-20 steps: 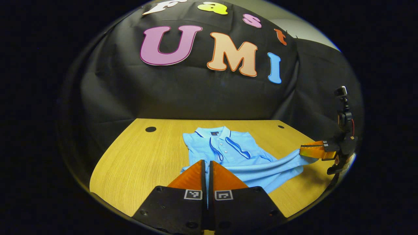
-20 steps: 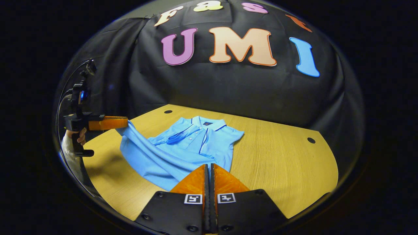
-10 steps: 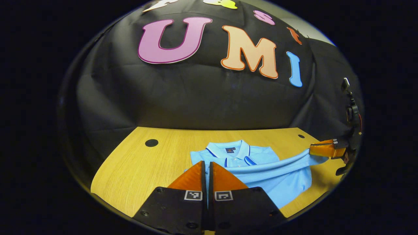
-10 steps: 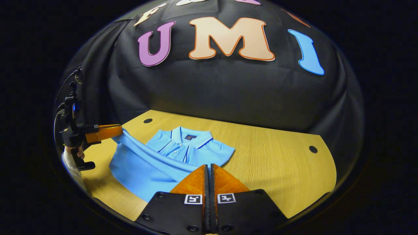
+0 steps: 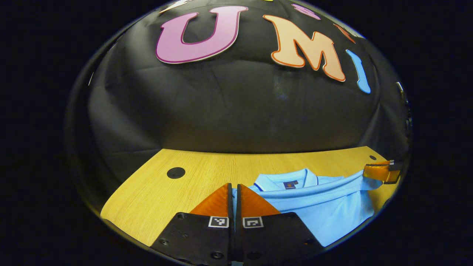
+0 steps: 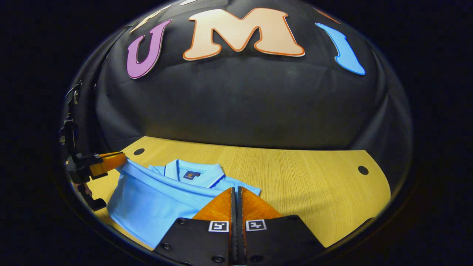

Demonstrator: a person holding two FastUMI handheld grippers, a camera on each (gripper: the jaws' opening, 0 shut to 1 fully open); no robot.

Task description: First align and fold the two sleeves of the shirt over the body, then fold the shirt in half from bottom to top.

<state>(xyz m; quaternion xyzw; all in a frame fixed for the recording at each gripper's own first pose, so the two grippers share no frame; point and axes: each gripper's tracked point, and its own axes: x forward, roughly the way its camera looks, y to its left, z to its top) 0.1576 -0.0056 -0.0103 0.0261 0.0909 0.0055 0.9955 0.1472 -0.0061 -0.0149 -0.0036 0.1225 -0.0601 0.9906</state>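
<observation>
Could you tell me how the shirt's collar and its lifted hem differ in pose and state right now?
The collar lies flat on the table, untouched; the hem is raised and stretched taut across the shirt. The hem is pinched at its corners by the left tool and right tool; the collar is free. Both are light blue.

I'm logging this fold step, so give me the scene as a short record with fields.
shirt: light blue polo, bottom half brought up over the body, collar showing past the hem
left gripper: jaws shut on the hem's corner
right gripper: jaws shut on the hem's other corner
table: wood top with round holes
stage: sleeves covered, bottom-to-top fold nearly laid, hem not yet released
</observation>
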